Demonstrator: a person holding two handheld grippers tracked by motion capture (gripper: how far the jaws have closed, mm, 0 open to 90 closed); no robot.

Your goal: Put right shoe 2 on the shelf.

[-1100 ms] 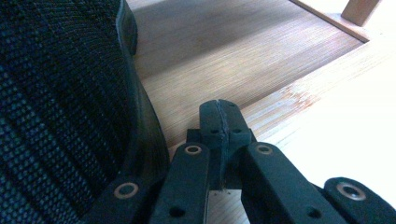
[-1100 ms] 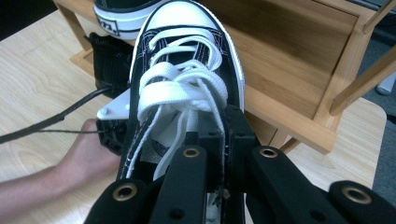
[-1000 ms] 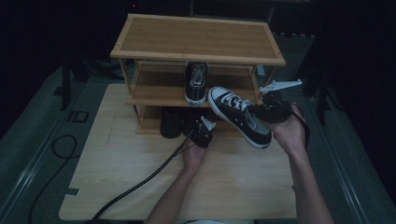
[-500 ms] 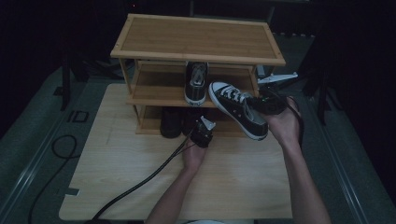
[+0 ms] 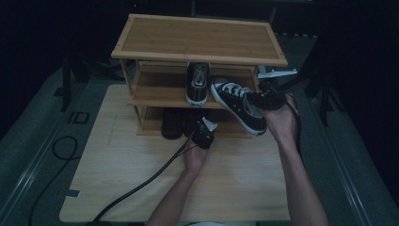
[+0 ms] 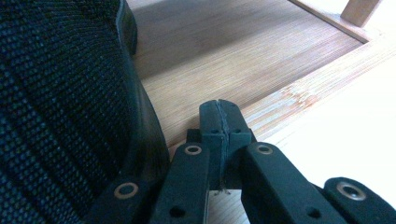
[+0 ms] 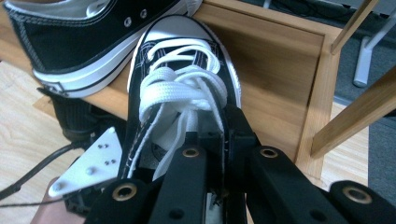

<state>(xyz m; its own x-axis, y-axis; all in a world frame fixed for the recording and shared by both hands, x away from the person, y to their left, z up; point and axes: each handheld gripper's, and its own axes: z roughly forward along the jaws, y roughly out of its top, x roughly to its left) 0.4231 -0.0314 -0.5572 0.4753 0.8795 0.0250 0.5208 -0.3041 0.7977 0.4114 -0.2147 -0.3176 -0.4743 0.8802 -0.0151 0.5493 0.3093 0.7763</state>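
While one sneaker [image 5: 198, 84] sits shelved, the right gripper [image 5: 263, 100] clamps another sneaker [image 5: 237, 103].

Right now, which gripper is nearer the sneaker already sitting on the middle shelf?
Right. The right gripper carries another sneaker beside the shelved sneaker; the left gripper sits lower, by the bottom shelf.

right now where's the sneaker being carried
In the high view the sneaker is right of centre, held by the right hand-held gripper, toe over the rack's middle shelf beside its mate.

Middle shelf [image 5: 155, 100] free left of parked sneaker [image 5: 197, 84]; bottom shelf seemingly blocked by dark shoes [image 5: 172, 123]
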